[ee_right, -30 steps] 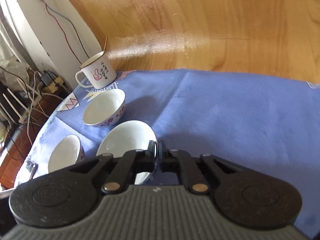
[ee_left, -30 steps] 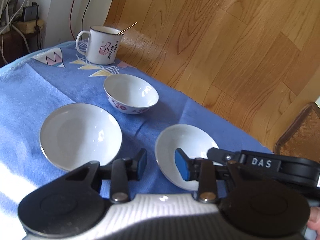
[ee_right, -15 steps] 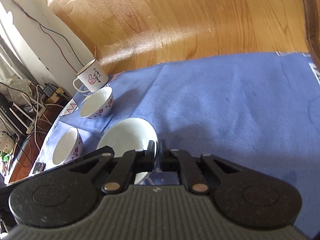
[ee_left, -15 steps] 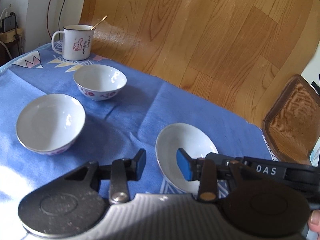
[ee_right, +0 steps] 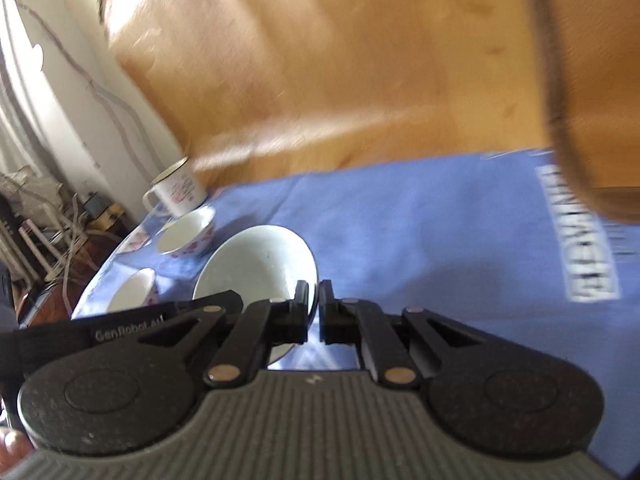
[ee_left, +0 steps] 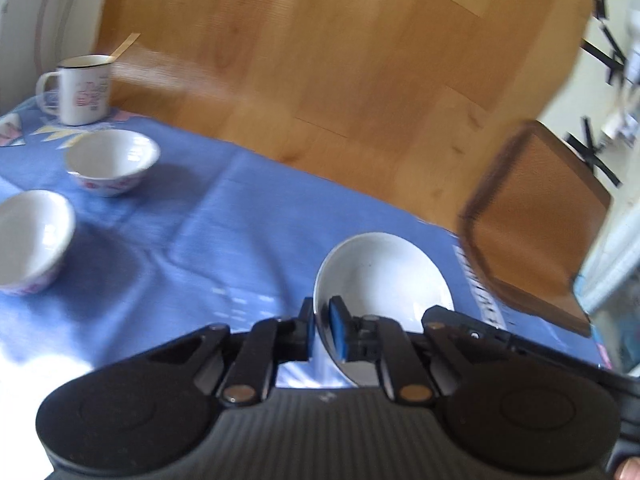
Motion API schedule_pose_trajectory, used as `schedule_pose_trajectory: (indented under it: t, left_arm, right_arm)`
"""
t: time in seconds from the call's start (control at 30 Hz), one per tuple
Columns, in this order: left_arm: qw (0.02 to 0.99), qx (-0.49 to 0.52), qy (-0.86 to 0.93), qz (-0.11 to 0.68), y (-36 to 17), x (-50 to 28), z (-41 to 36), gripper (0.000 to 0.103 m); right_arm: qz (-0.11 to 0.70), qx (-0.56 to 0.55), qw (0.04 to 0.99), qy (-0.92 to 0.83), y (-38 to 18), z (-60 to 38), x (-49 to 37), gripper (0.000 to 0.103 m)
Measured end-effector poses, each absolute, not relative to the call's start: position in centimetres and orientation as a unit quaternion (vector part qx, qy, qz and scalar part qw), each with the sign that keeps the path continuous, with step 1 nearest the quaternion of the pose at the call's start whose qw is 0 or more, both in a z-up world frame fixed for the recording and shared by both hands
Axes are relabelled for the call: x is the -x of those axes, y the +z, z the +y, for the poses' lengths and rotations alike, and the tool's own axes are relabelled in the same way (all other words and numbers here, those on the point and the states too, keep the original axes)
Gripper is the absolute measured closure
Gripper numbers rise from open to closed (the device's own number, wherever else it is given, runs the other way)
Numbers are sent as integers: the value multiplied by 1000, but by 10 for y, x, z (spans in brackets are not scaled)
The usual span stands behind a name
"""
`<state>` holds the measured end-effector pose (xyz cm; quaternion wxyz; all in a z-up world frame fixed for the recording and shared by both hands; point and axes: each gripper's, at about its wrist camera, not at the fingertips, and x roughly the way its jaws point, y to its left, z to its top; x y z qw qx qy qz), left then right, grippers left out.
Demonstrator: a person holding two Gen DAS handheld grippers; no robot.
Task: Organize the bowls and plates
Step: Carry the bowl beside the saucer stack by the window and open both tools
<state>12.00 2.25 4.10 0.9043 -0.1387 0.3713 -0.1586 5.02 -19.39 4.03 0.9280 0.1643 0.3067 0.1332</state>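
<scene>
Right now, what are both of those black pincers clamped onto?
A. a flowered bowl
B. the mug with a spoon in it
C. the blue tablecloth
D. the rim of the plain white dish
D. The left gripper pinches one edge of the white dish and the right gripper pinches the opposite edge; the mug stands apart.

Two bowls point(ee_left: 110, 162) left on the cloth point(ee_left: 224, 216); mug point(ee_left: 80, 90) behind them; plate point(ee_left: 384, 280) right.

**Black twin grippers, blue pads**

Left gripper point(ee_left: 322, 328): black linkage arms, brass-coloured pivot pins, blue pads point(ee_left: 338, 330), ribbed grey housing behind. Right gripper point(ee_right: 313, 312): same build, pads look black, "GenRobot" lettering visible on the other unit's side.
</scene>
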Motion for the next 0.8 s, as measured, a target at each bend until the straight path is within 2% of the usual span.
schedule_pose_trajectory:
  t: [0.27,0.47,0.57,0.6,0.63,0.7,0.8]
  left_arm:
    - [864,101,-276,409,31,-101,-93,94]
    - [836,76,-301,452,10,-99,-147,92]
    - [839,61,-295,452,6,-97,-156,85]
    - [844,55,-292,448,7,-96,-157,78]
    - [849,48,-285,443,8,-95,-157,69]
    - [859,39,-274,431,14,-94,-151,58]
    - [872,42,-267,407,29,-93,-131,57]
  right_arm:
    - [292,-205,934,16,32,-291,12,96]
    - [299,-234,925,-35,14,-333,33,95]
    - [289,-251,923,-37,10,-340,36,92]
    - [281,-251,925,-44,11,-340,38,91]
    - [272,-248,928,-50,13,-339,39,87]
    - [249,-246,935,-57,18,-337,44,79]
    - [211,-228,949,-59,29,-332,51,78]
